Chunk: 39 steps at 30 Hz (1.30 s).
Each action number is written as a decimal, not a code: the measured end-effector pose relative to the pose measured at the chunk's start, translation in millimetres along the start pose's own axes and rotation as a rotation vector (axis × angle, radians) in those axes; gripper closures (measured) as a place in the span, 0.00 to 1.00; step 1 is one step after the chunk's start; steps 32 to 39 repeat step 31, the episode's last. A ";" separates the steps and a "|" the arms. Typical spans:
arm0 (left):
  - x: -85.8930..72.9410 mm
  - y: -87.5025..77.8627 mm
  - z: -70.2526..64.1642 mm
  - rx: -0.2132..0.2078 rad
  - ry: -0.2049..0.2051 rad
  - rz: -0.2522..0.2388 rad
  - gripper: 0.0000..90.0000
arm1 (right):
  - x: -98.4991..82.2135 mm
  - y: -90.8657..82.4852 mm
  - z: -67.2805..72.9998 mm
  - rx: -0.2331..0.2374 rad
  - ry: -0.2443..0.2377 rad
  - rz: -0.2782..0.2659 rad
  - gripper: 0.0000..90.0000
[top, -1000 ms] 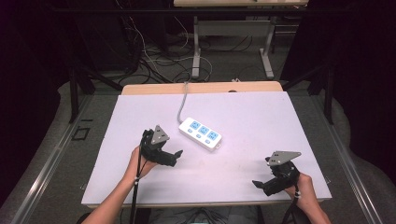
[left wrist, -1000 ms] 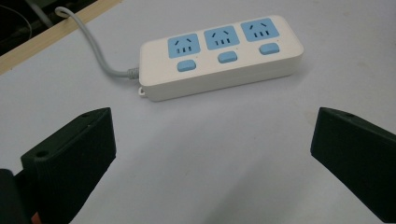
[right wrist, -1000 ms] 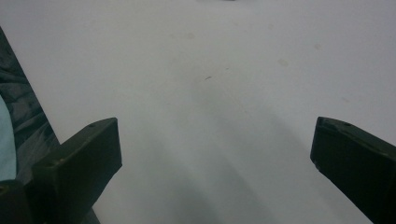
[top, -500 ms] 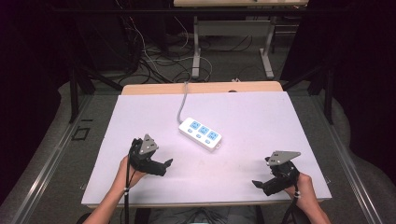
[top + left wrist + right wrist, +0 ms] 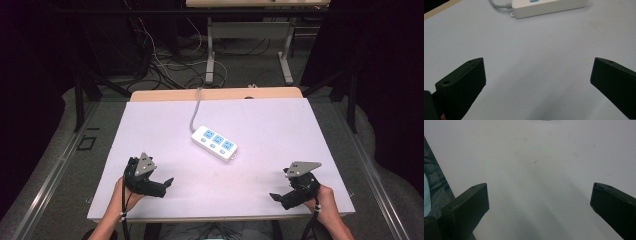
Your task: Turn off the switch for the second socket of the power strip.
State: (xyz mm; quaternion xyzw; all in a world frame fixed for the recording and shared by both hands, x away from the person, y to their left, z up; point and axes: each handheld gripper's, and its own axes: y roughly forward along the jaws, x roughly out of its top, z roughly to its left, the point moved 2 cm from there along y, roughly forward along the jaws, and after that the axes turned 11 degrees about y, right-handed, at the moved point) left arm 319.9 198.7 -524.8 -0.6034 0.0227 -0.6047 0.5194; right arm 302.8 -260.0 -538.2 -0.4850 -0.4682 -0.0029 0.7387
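Wide white table top (image 5: 280, 125), bare but for one thing: a white three-socket power strip with blue faces (image 5: 215, 143), lying mid-table, grey cord running to the far edge. Left gripper (image 5: 162, 185) near the front-left corner, jaws wide apart, empty. Right gripper (image 5: 278, 198) near the front-right corner, likewise spread. Looks like a start; the strip seems the likely target.

A power strip (image 5: 214, 143) lies near the middle of the table (image 5: 280, 125), set at a slant, its cord (image 5: 195, 106) running back over the far edge. The left gripper (image 5: 159, 184) sits near the front left corner, the right gripper (image 5: 284, 197) near the front right, both well apart from the strip. Behind the table, cables (image 5: 165, 65) sprawl on the floor beside another table's legs (image 5: 211, 50).
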 end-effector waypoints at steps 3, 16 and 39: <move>-3.9 -2.5 0.1 0.006 -0.004 0.001 0.00 | 0.2 0.2 -0.5 0.003 -0.007 0.002 0.01; -17.4 -7.6 -6.4 -0.003 -0.023 0.018 0.00 | 0.1 1.2 -1.8 0.002 -0.012 -0.003 0.01; -26.8 -11.1 -11.1 -0.029 -0.031 0.018 0.00 | -0.3 1.7 -1.2 0.003 0.000 0.004 0.01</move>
